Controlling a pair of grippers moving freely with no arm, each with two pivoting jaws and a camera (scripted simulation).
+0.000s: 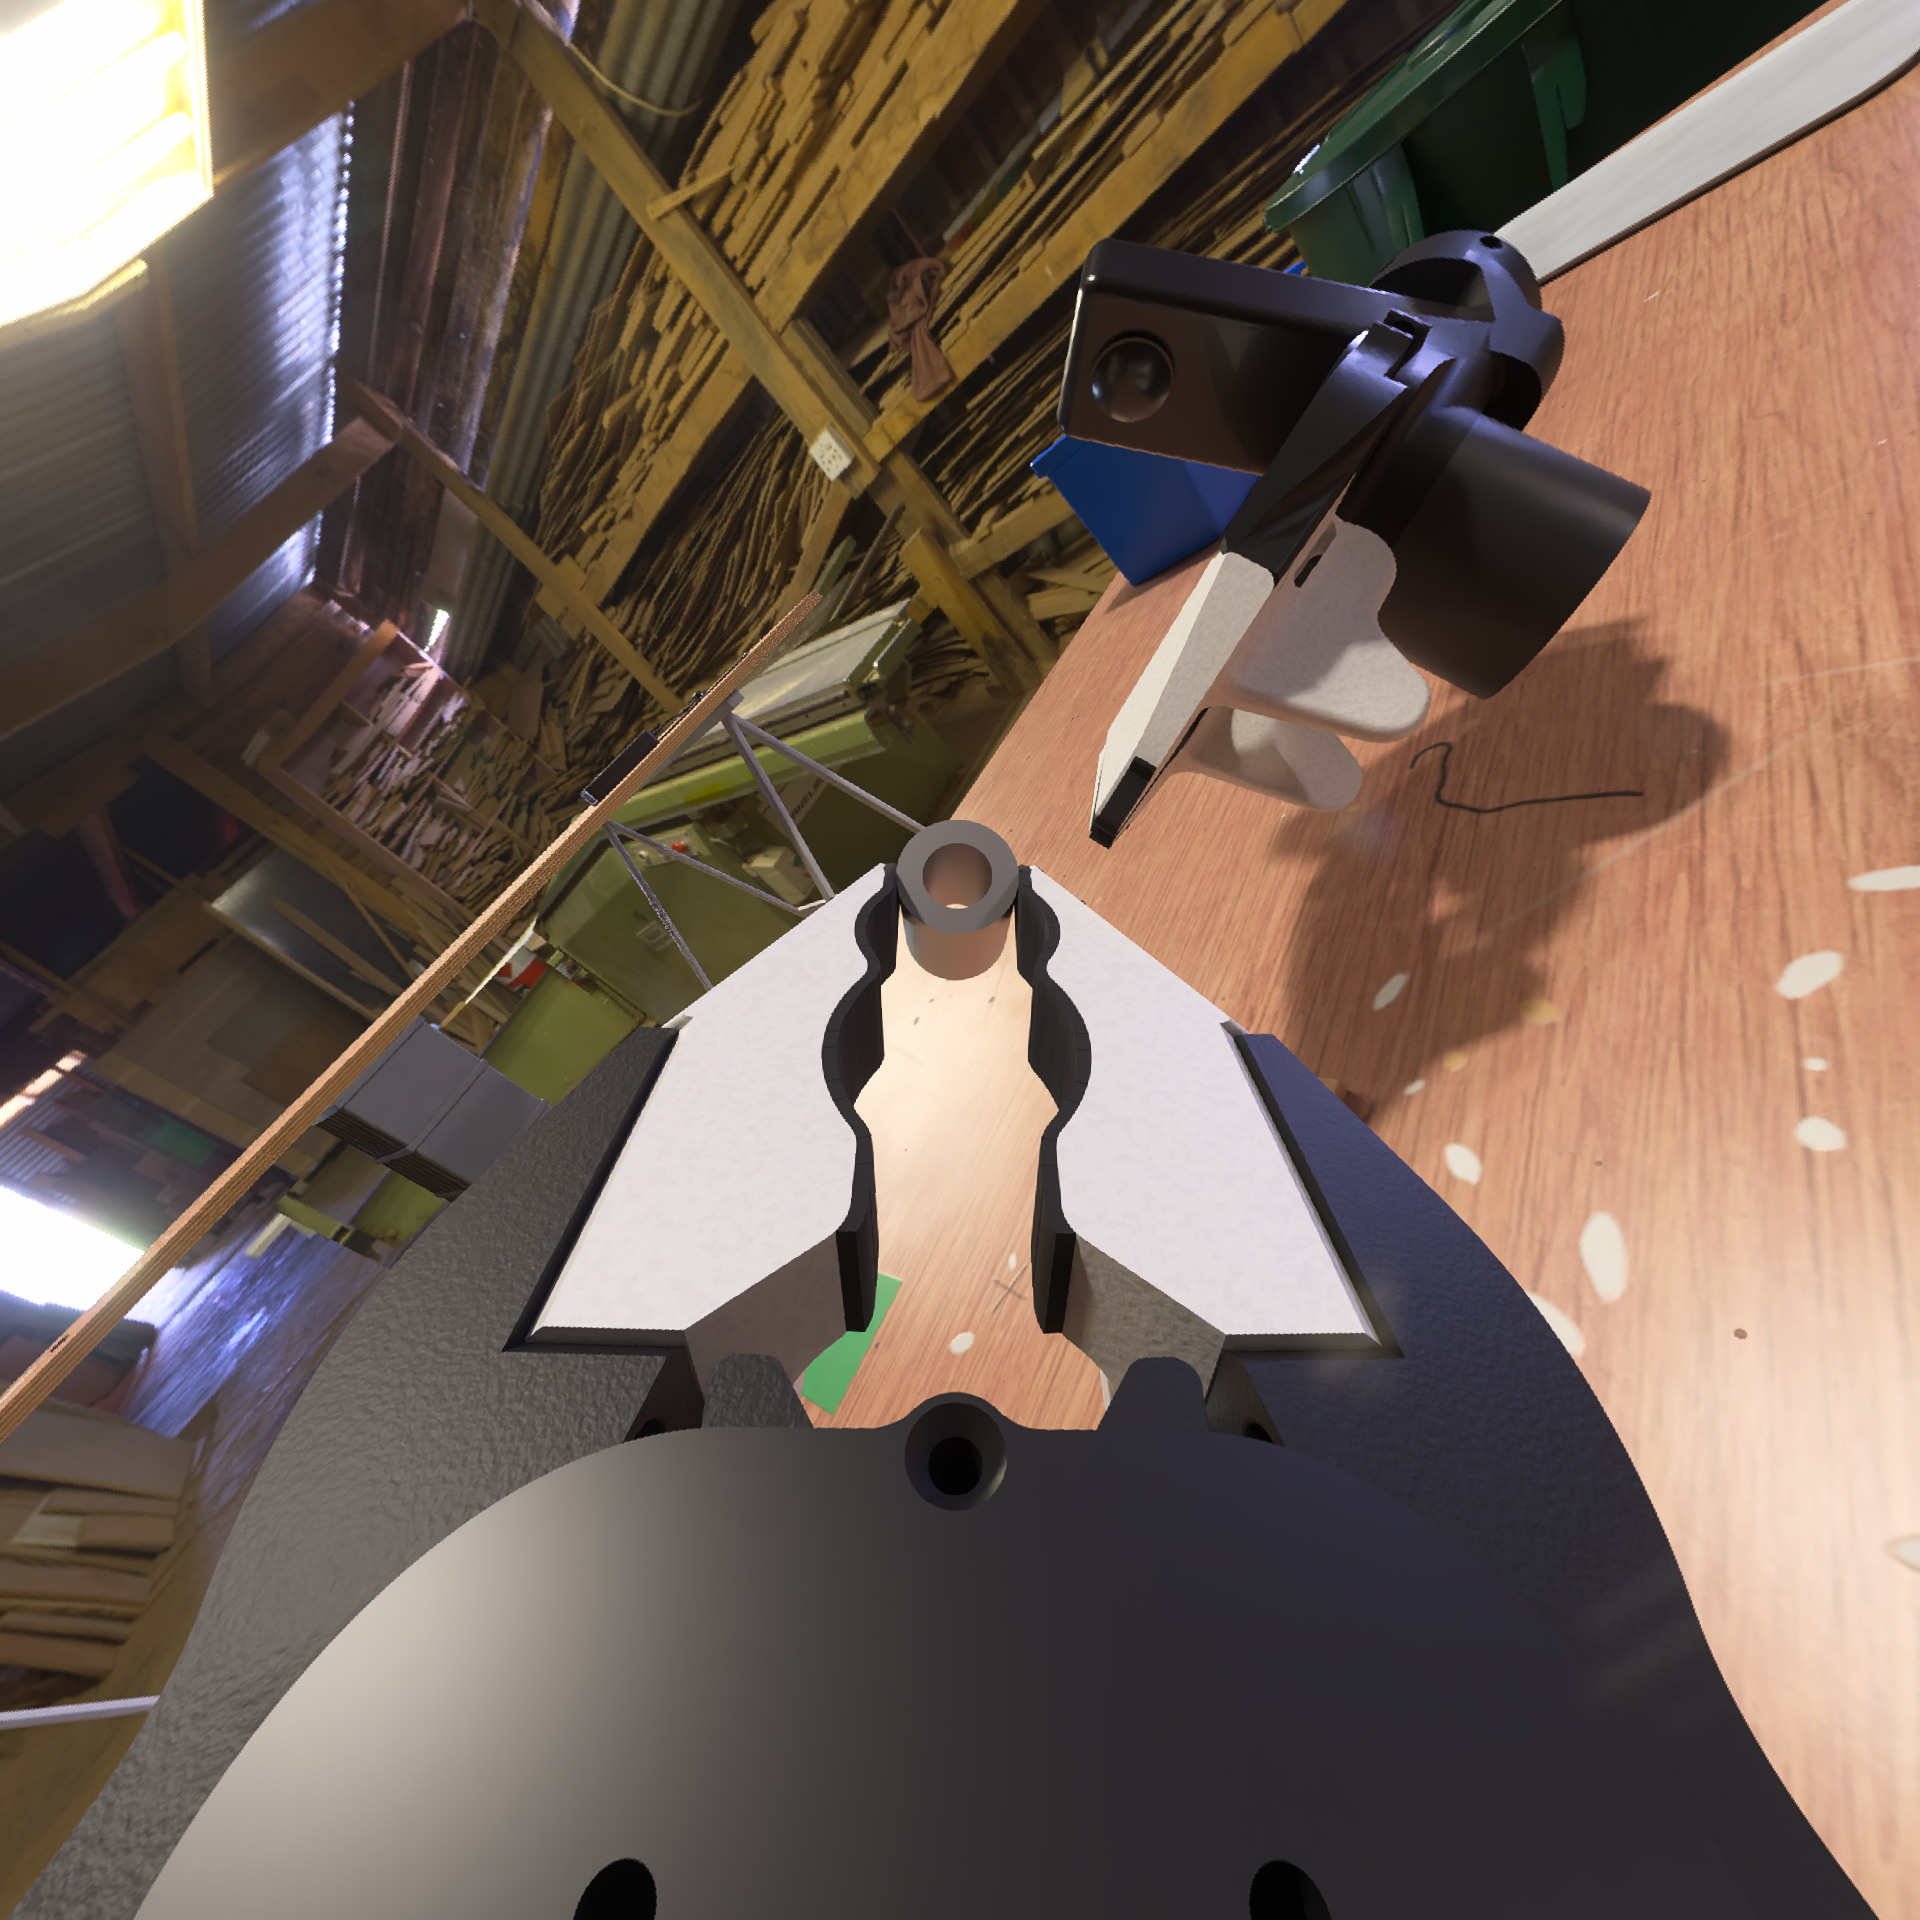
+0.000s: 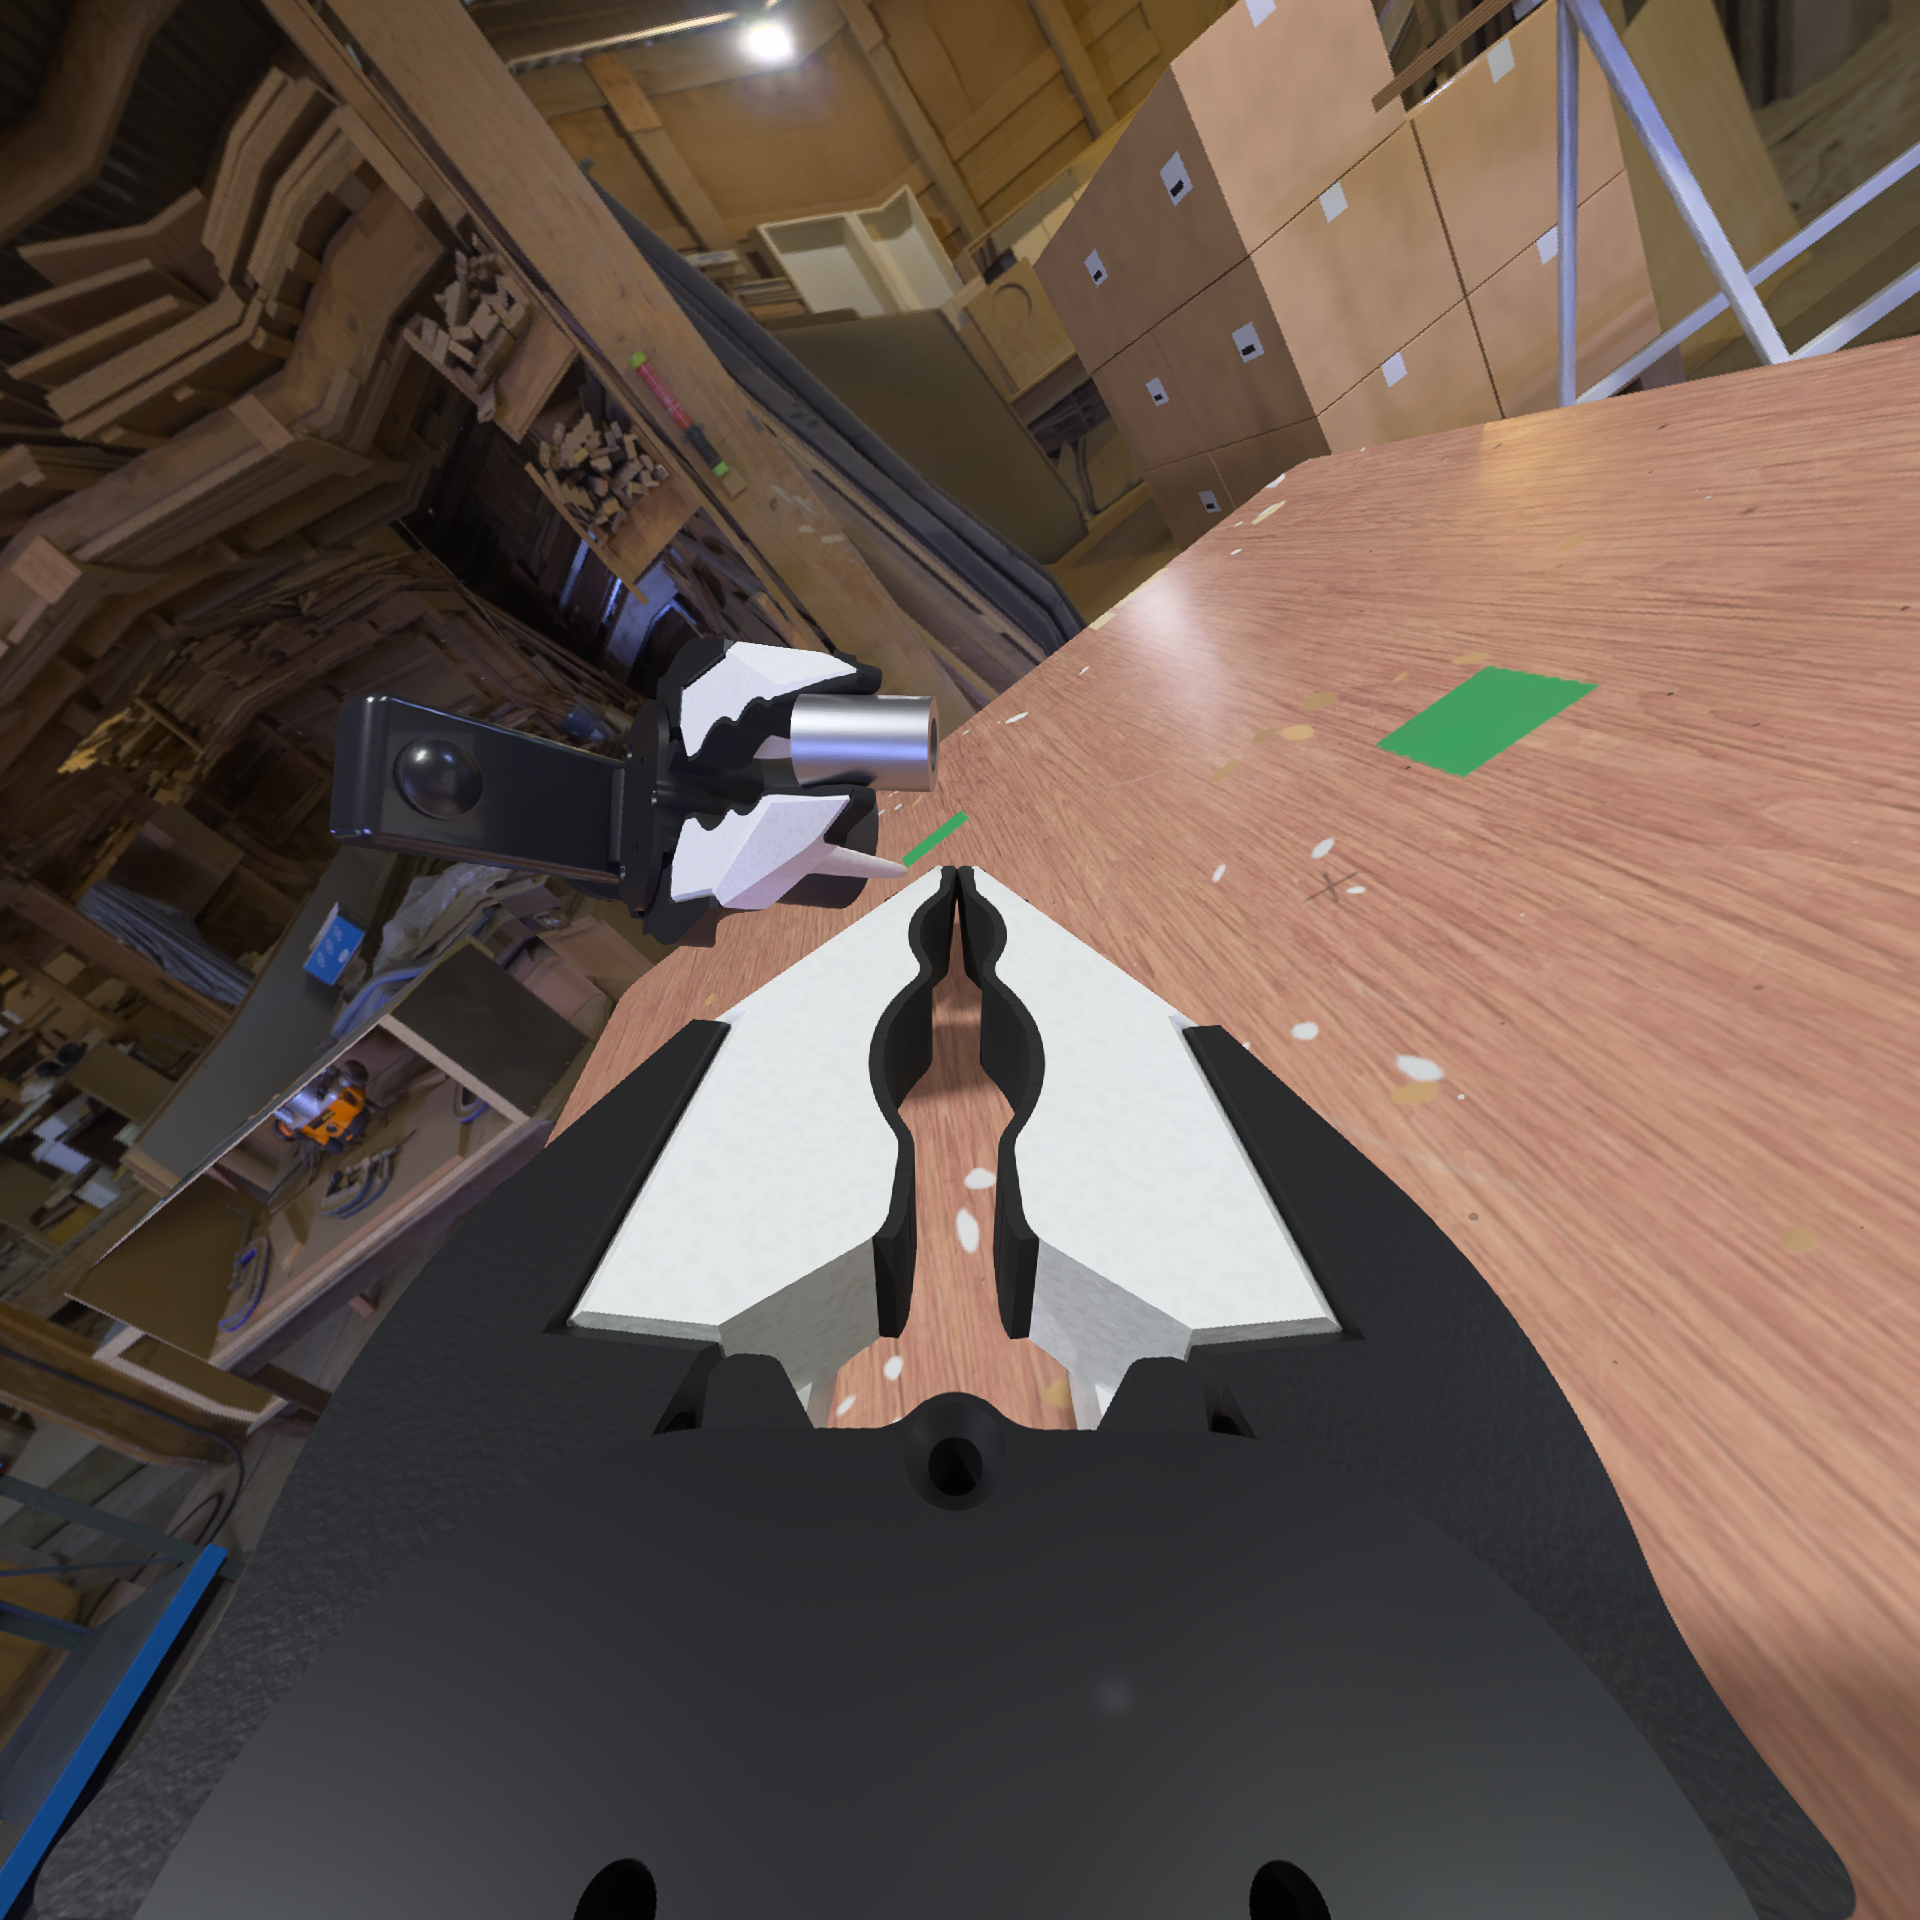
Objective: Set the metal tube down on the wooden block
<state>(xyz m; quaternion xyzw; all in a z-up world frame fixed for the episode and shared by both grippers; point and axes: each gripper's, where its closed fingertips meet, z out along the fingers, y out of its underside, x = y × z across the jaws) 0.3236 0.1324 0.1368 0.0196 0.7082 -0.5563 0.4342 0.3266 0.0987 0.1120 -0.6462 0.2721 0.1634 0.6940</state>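
In the left wrist view, the left gripper (image 1: 956,914) is grasping the metal tube (image 1: 956,904) at its fingers' tips, carrying it tilted above the counter (image 1: 1662,1039). The pickup looks done; the placing remains, and no wooden block is showing.

In the right wrist view, the right gripper (image 2: 956,883) is hovering low, fingers clenched on nothing. The tube (image 2: 862,743) is lying level in the left gripper (image 2: 831,769), clear of the counter (image 2: 1455,1039), near green patches (image 2: 1486,719).

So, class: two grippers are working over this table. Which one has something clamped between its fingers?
The left gripper: its fingertips clamp the metal tube. The right gripper is shut on nothing, fingertips together.
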